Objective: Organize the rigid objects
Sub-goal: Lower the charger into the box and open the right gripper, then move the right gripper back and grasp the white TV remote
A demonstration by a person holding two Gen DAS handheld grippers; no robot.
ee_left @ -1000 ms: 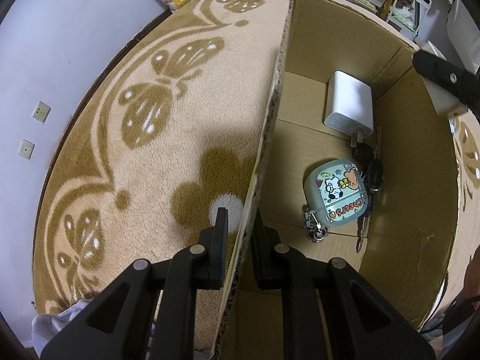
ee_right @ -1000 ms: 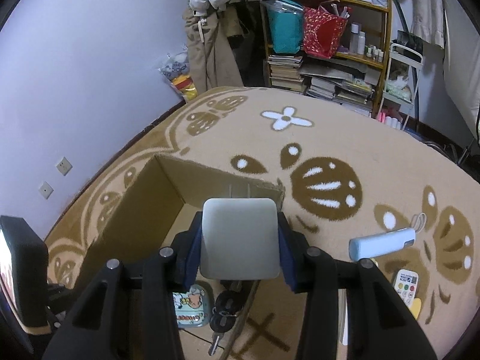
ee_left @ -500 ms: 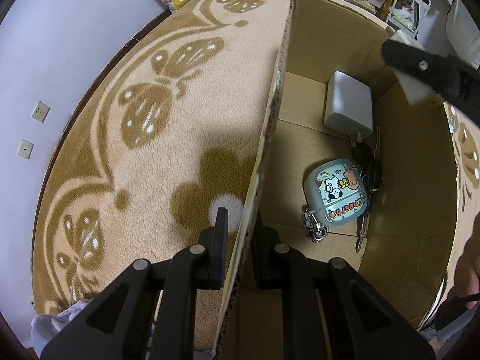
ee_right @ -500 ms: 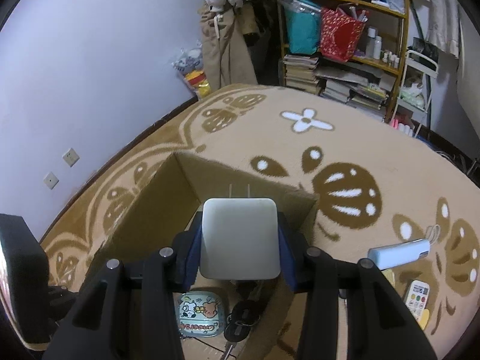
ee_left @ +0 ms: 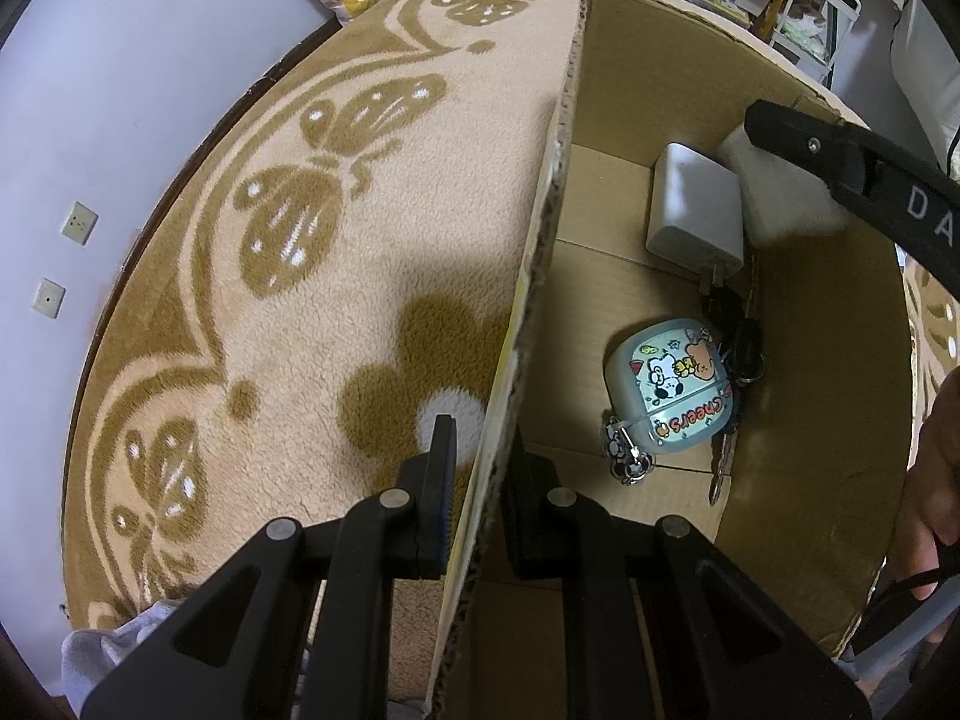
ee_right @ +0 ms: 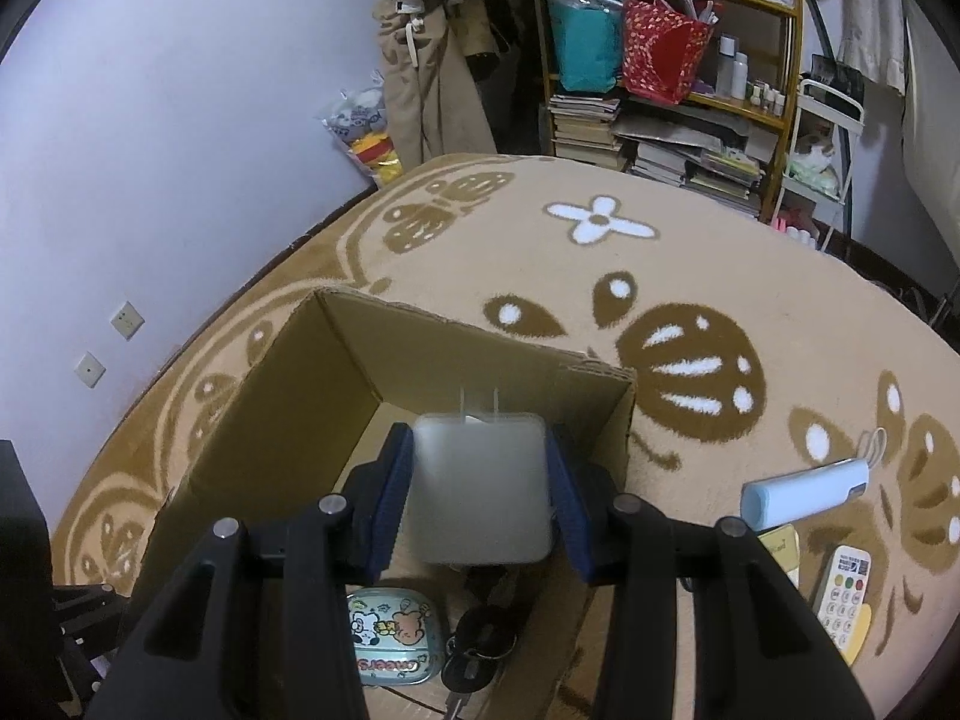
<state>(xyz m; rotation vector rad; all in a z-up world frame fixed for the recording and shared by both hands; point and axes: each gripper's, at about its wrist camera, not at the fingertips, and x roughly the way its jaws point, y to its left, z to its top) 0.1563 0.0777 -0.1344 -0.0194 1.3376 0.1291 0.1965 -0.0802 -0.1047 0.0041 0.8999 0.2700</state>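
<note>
We hold the cardboard box [ee_left: 612,90] by its side wall with our left gripper [ee_left: 477,468], the jaws pinched on the wall. Our right gripper [ee_right: 480,498] carries a white charger [ee_right: 480,486] between its blue pads [ee_right: 393,495], prongs pointing forward, above the inside of the box. On the box floor lie another white charger [ee_left: 696,219], a cartoon case [ee_left: 672,384] and a bunch of keys [ee_left: 741,348]. On the carpet [ee_right: 690,276] beside the box lie a light blue tube [ee_right: 804,492] and a small remote [ee_right: 843,594].
</note>
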